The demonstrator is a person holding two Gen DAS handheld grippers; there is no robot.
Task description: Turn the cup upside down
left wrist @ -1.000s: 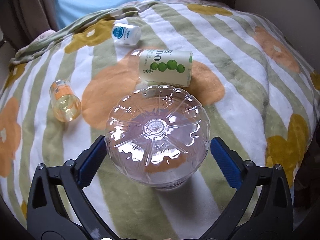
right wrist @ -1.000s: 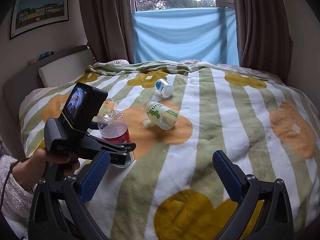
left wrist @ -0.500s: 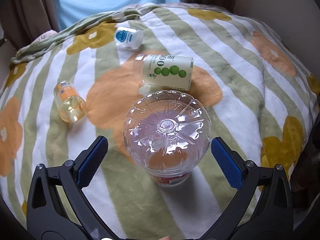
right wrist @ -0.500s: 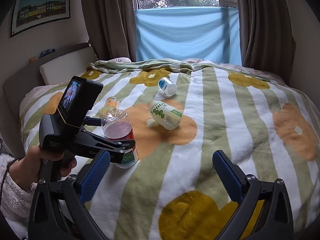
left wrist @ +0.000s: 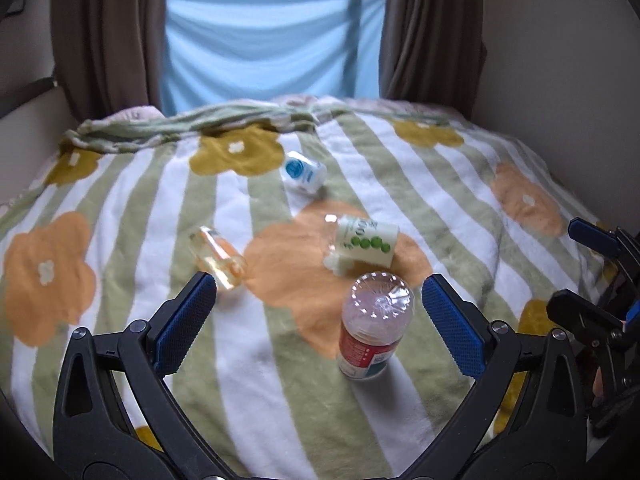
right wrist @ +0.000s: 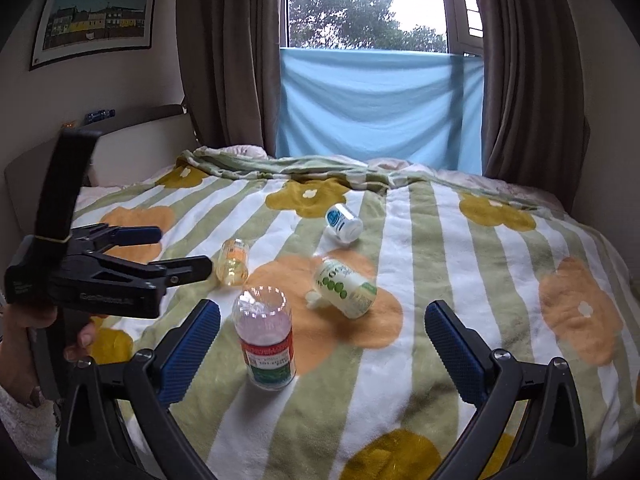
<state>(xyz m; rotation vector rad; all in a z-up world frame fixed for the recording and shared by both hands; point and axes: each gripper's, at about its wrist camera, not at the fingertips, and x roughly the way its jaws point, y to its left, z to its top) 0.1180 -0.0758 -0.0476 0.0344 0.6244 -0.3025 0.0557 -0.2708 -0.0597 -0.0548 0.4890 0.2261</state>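
Observation:
The clear plastic cup with a red label [left wrist: 374,330] stands upside down on the striped blanket, its ribbed base up. It also shows in the right wrist view [right wrist: 266,342]. My left gripper [left wrist: 316,320] is open and empty, drawn back from the cup, which stands between its fingertips but farther off. In the right wrist view the left gripper [right wrist: 176,254] hovers left of the cup, apart from it. My right gripper [right wrist: 322,344] is open and empty, above the blanket near the cup.
A white cup with green dots [left wrist: 366,242] lies on its side behind the clear cup. A small yellow cup [left wrist: 220,260] lies to the left. A white cup with a blue lid [left wrist: 302,176] lies farther back. The flower-patterned blanket [right wrist: 460,300] covers the bed.
My left gripper has pulled back and up from the clear cup, leaving it standing upside down on the blanket. The right gripper has hardly moved.

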